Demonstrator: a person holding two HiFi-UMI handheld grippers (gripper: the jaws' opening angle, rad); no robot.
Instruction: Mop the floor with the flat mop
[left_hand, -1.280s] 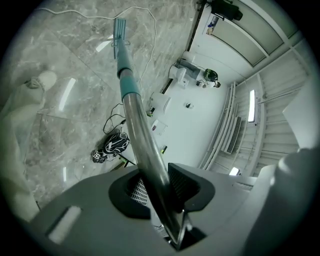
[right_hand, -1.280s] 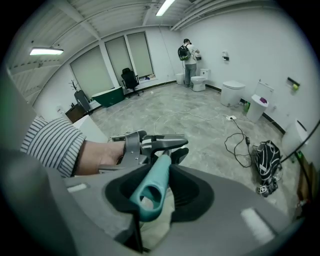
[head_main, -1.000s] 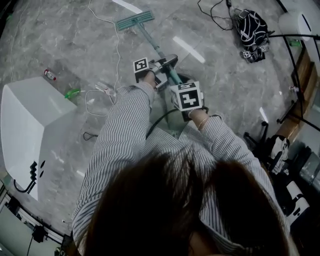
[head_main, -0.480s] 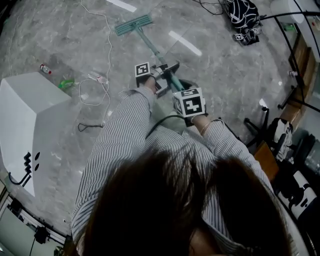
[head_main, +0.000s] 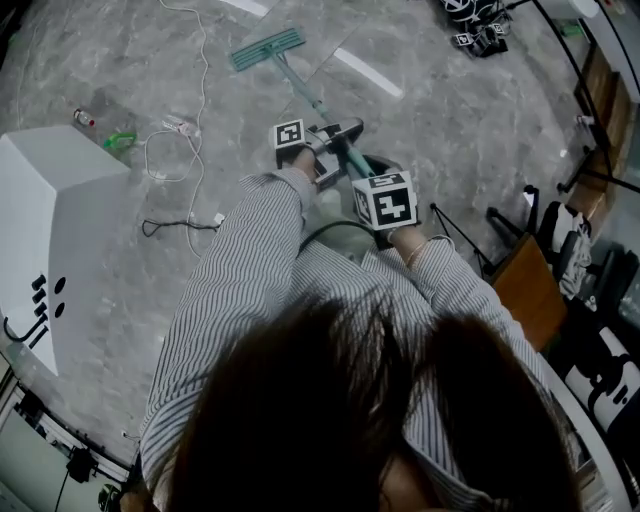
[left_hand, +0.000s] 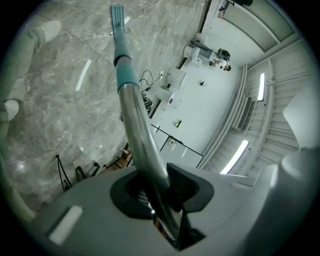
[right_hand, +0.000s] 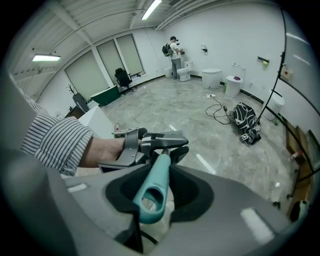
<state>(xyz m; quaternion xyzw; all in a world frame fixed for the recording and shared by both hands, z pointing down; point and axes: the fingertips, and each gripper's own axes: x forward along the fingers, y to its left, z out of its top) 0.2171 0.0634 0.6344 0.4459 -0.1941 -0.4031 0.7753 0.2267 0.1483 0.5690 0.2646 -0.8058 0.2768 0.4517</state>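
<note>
White box (head_main: 55, 220): far left of the head view, standing on the grey marbled floor (head_main: 450, 130).
Small bottle (head_main: 78, 118): upper left, lying on the floor just above the box, with a green item (head_main: 118, 140) beside it.
White cable (head_main: 172, 150): upper left, looping over the floor between the bottle and the mop.
Mop head (head_main: 266, 48): teal and flat, top of the frame left of centre, lying flat on the floor.
Pole (head_main: 305, 95): slants from the mop head down and right to the two tools at the centre. It is teal near the head and bare metal lower down.
Left gripper (left_hand: 160, 192): just left of centre in the head view. Its jaws are narrow and clamped on the metal part of the pole, which runs up its own view toward the mop head.
Right gripper (right_hand: 152, 192): just right of centre and lower on the pole. Its jaws are pressed on the teal handle end (right_hand: 150, 197), which has a hanging hole. The left tool and a striped sleeve (right_hand: 55, 142) sit just beyond it.
Black patterned bag (head_main: 478, 22): top right corner, on the floor, well apart from the mop.
</note>
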